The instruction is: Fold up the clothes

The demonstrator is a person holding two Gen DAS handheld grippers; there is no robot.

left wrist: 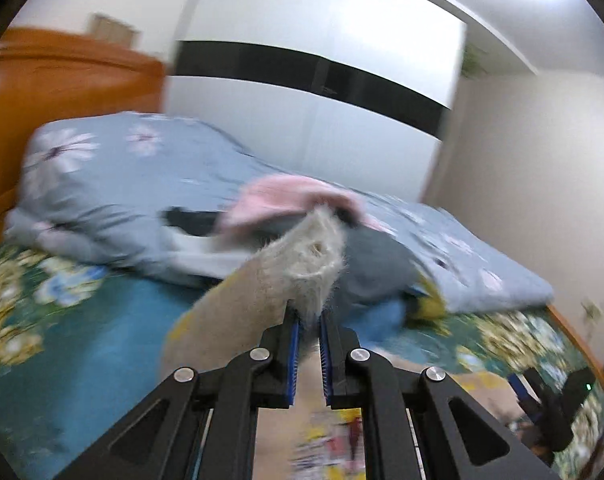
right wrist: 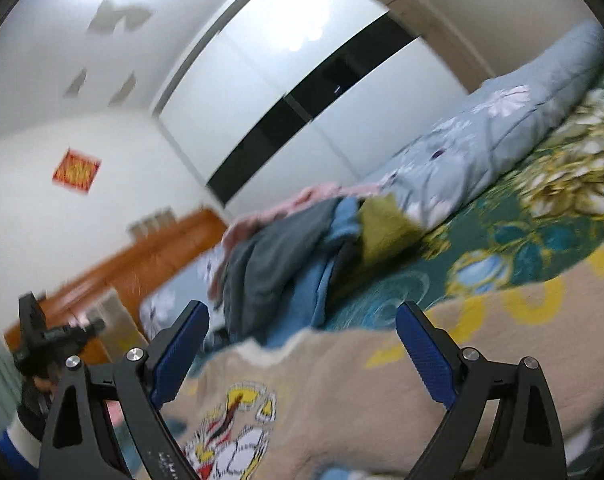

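Across the teal floral bedspread (left wrist: 81, 340) a beige fleecy garment with a cartoon print (right wrist: 322, 392) is lying spread out, and one fuzzy edge of it is being lifted clear of the bed. That edge is sitting pinched in the left claw (left wrist: 310, 320), whose blue pads are clenching on the cloth, so the fabric is draping down and away from the grip toward the bed surface. Judging by this, the lifted edge is being carried over to start a fold.

Over the nearer part of the same garment the right claw (right wrist: 302, 336) is hovering with its jaws spread wide and nothing between them; it is probably waiting to catch or pin another edge.

Farther along the bed a heap of other clothes is sitting: a pink knit piece (left wrist: 293, 196), a grey garment (right wrist: 273, 264) and blue cloth (right wrist: 318, 280), pressed up against a folded pale blue quilt with white flowers (left wrist: 141, 200) along the far edge. These look unfolded, likely awaiting their turn, so the task seems to be at an early stage. Both views are blurring with motion.
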